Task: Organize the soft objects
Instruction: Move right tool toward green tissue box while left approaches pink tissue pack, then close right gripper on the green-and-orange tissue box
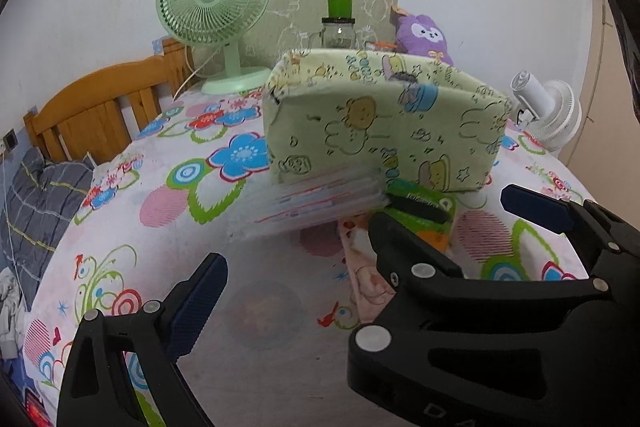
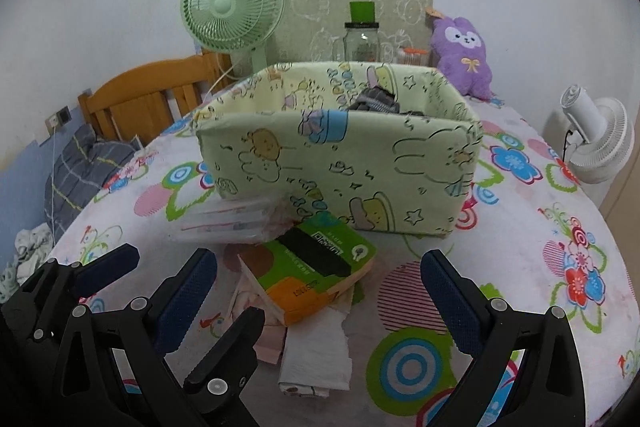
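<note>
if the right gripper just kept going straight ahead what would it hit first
Most likely the green and orange packet, lying just ahead between the open jaws of the right gripper on the white tissue. Behind it stands the fabric box. Depth is hard to judge here.

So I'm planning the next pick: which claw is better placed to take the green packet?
Right claw, probably: it is open with the green packet centred between its fingers. The left claw sits off to the packet's left.

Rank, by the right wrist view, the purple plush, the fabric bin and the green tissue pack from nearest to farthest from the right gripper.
1. Green tissue pack: just ahead of the right gripper, on the pile.
2. Fabric bin: behind the pack, mid-table.
3. Purple plush: far right, by the wall.
</note>
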Demonstrator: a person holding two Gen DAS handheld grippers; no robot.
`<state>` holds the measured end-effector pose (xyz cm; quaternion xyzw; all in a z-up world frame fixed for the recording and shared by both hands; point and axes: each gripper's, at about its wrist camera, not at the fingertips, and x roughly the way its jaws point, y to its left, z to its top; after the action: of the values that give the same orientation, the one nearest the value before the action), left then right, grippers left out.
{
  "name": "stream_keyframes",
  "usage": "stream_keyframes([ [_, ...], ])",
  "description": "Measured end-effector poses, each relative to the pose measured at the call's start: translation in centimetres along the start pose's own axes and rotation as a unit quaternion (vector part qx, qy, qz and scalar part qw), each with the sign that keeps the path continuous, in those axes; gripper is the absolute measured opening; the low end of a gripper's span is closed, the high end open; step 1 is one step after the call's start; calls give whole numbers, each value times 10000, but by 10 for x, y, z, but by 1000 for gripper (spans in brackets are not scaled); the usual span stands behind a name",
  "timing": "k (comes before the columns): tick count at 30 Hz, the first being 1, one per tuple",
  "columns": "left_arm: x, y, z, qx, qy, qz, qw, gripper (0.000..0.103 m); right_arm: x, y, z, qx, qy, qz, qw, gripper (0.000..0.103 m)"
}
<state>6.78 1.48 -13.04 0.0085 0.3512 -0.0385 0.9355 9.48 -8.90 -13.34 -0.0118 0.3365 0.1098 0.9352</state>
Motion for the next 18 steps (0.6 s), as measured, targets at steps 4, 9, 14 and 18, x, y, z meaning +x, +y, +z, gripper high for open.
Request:
stream_keyframes([
  [4,7,3,-1,-52,130,-3,9999,96,11,2,-1,-12,146,-12,9999,103],
  [9,16,5,-2,-128,284,-24,9995,95,24,2,-1,-14,326,-56,9995,103],
  [14,21,9,-2,-226,388,-77,9990,94,32,1,-1,16,417,-52,9991,103],
  [18,23,9,-1,-236,409,-83,9989,93,37,-2,-1,103,517,-37,9986,102],
])
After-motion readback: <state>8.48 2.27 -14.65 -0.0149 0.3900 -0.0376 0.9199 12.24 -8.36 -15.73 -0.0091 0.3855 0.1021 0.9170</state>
